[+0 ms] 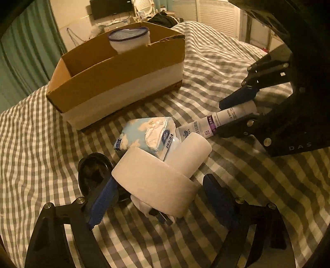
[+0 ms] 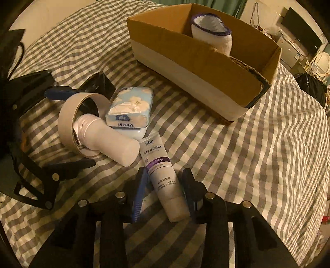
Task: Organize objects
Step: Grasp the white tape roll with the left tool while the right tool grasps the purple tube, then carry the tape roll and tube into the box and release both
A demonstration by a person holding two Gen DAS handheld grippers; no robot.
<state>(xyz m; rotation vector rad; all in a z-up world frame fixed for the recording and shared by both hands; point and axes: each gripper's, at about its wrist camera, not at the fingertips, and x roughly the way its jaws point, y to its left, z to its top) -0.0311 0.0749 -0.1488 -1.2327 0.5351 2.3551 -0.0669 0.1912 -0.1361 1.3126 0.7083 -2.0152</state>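
On the checked bedspread lie a wide tape roll, a white bottle poking through it, a Vinda tissue pack and a white-and-purple tube. My left gripper is open, its fingers either side of the tape roll. My right gripper stands around the tube's lower end, fingers close beside it, not clearly pressing. A cardboard box behind holds a white cup with a purple rim.
A black round object lies just left of the tape roll. The bed's edge, green curtains and a dresser with a TV are beyond the box.
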